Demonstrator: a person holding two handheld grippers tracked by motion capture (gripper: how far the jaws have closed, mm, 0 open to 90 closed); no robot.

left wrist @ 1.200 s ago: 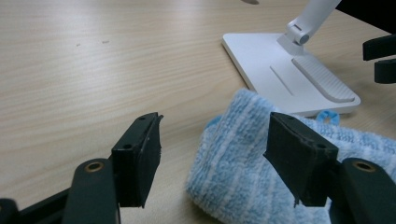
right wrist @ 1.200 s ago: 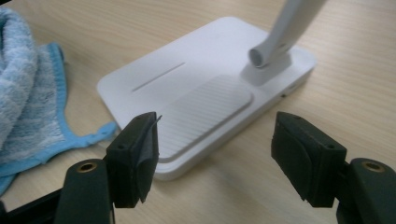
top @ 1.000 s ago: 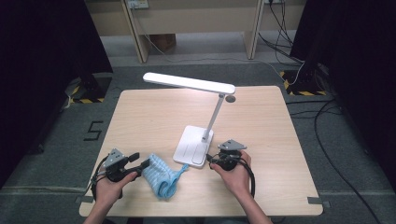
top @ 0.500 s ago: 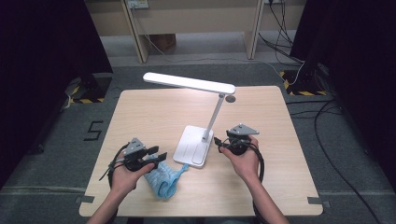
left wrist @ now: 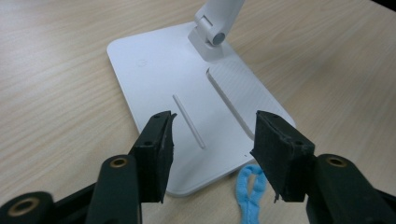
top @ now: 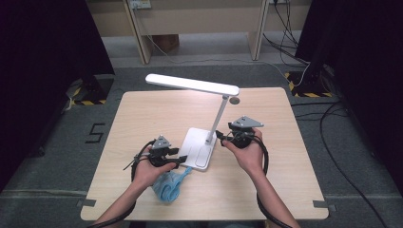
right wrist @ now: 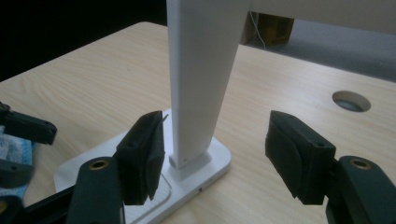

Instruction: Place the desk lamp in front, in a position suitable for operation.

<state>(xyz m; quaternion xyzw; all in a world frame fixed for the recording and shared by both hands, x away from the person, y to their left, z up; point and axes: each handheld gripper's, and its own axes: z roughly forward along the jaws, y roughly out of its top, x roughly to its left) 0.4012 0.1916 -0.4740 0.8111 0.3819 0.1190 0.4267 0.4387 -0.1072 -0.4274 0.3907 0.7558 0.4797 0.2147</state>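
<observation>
You get even overhead light on the table [top: 142,114], while the upper left and right of the high view fall into near black. The lamp head [top: 192,85] reads blown-out white. Both gripper views are soft up close, with your jaws slightly blurred at the bottom edge.

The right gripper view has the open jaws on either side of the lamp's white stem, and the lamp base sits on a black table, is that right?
Not quite: the table is light wood, not black, as the right gripper view shows. The right gripper does stand open around the lamp stem above the base.
</observation>
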